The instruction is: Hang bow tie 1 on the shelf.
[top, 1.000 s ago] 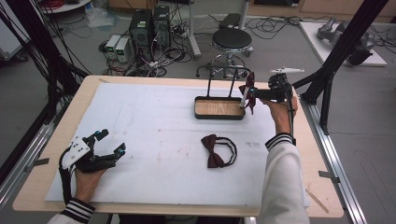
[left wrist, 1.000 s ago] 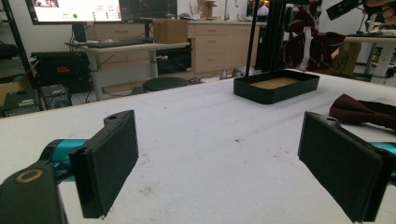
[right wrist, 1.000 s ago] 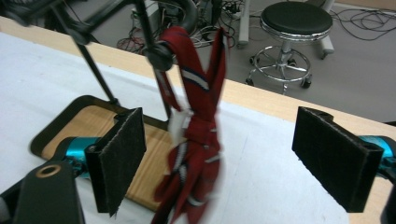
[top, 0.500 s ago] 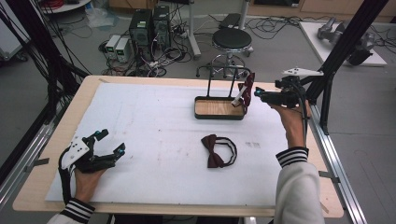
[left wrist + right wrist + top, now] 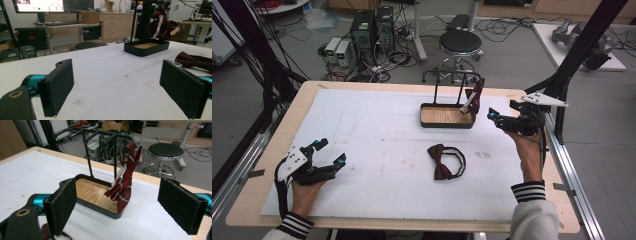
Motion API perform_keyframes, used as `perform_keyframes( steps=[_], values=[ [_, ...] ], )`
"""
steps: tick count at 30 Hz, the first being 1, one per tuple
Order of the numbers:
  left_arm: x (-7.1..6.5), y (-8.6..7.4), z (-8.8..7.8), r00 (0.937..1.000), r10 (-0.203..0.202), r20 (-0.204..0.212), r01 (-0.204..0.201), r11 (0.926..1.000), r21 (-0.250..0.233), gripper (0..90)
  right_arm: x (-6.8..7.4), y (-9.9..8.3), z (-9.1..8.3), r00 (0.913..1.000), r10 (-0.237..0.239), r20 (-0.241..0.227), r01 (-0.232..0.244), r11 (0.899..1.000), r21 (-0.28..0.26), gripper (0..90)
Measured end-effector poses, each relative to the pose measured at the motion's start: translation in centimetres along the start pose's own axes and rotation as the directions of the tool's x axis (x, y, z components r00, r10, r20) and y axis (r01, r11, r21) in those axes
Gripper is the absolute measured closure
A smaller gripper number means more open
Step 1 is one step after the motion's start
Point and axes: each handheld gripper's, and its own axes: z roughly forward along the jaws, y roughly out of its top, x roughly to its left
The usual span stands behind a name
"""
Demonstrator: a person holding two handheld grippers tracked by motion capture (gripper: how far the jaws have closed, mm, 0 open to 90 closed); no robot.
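A red striped tie (image 5: 124, 182) is hanging on the stand (image 5: 100, 170), its white label unreadable. The right gripper (image 5: 501, 119) and left gripper (image 5: 328, 154) are gaping wide, empty.

My right gripper (image 5: 496, 118) has open mat at nine o'clock up to the stand tray (image 5: 447, 124); its upright rail (image 5: 451, 76) and the hung striped tie (image 5: 124, 184) block twelve. The bow tie (image 5: 446, 161) lies at seven, bare mat around it.

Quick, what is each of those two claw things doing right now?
Left gripper: open, holding nothing, low over the table.
Right gripper: open, holding nothing, facing the striped bow tie.
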Motion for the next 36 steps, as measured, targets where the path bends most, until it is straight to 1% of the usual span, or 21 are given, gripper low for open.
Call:
perform_keyframes(
  steps=[1,4,7,10,11,12,13,14,16,18,22,25,26,30,36],
  values=[
    [0.0,0.0,0.0,1.0,0.001,0.0,-0.001,1.0,0.0,12.6,0.2,-0.3,-0.4,1.0,-0.004,-0.004,0.004,1.0,-0.017,14.4],
    [0.0,0.0,0.0,1.0,0.002,0.0,-0.002,1.0,0.001,12.5,0.9,-1.0,-1.2,0.9999,-0.013,-0.012,0.012,0.999,-0.04,13.6],
    [0.0,0.0,0.0,1.0,0.003,-0.001,-0.003,1.0,0.001,12.6,1.8,-1.9,-2.1,0.9994,-0.025,-0.022,0.023,0.996,-0.081,13.4],
    [0.0,0.0,0.0,1.0,0.002,-0.002,-0.002,1.0,0.002,12.6,2.5,-2.6,-2.9,0.999,-0.025,-0.036,0.022,0.995,-0.1,13.0],
    [0.0,0.0,0.0,1.0,0.002,-0.003,-0.002,1.0,0.003,12.5,2.8,-2.9,-3.1,0.9988,-0.03,-0.039,0.026,0.994,-0.105,12.7],
    [0.0,0.0,0.0,1.0,0.002,-0.003,-0.002,1.0,0.003,12.6,3.2,-3.4,-3.6,0.9981,-0.039,-0.047,0.034,0.992,-0.122,12.6],
    [0.0,0.0,0.0,1.0,0.002,-0.003,-0.002,1.0,0.003,12.6,3.2,-3.4,-3.6,0.9981,-0.039,-0.047,0.034,0.992,-0.122,12.6],
    [-0.1,0.0,0.0,1.0,0.003,-0.004,-0.003,1.0,0.003,12.6,3.4,-3.7,-3.8,0.9978,-0.047,-0.046,0.041,0.99,-0.133,12.6],
    [-0.1,0.0,0.0,1.0,0.004,-0.005,-0.004,1.0,0.004,12.6,3.8,-4.3,-4.2,0.998,-0.042,-0.047,0.035,0.987,-0.157,12.5],
    [-0.1,0.0,0.0,1.0,0.005,-0.005,-0.005,1.0,0.004,12.6,4.0,-5.0,-4.4,0.9973,-0.037,-0.063,0.025,0.984,-0.179,12.5],
    [-0.1,0.0,0.0,0.9999,0.008,-0.007,-0.008,1.0,0.004,12.6,4.6,-5.9,-4.6,0.9963,-0.035,-0.079,0.02,0.983,-0.184,12.3],
    [-0.1,0.0,0.0,0.9999,0.008,-0.007,-0.008,1.0,0.005,12.5,4.9,-6.5,-4.7,0.9963,-0.038,-0.077,0.023,0.982,-0.187,12.3],
    [-0.1,0.0,0.0,0.9999,0.008,-0.007,-0.008,1.0,0.005,12.6,5.0,-6.8,-4.7,0.9963,-0.033,-0.08,0.018,0.984,-0.18,12.1],
    [-0.1,0.0,0.0,1.0,0.008,-0.006,-0.008,1.0,0.006,12.6,5.2,-7.4,-4.7,0.9959,-0.035,-0.083,0.02,0.984,-0.177,12.1],
    [-0.1,0.0,0.0,0.9999,0.012,-0.008,-0.012,0.9999,0.005,12.6,5.3,-7.9,-4.8,0.9965,-0.039,-0.074,0.025,0.983,-0.184,12.1]
  ],
)
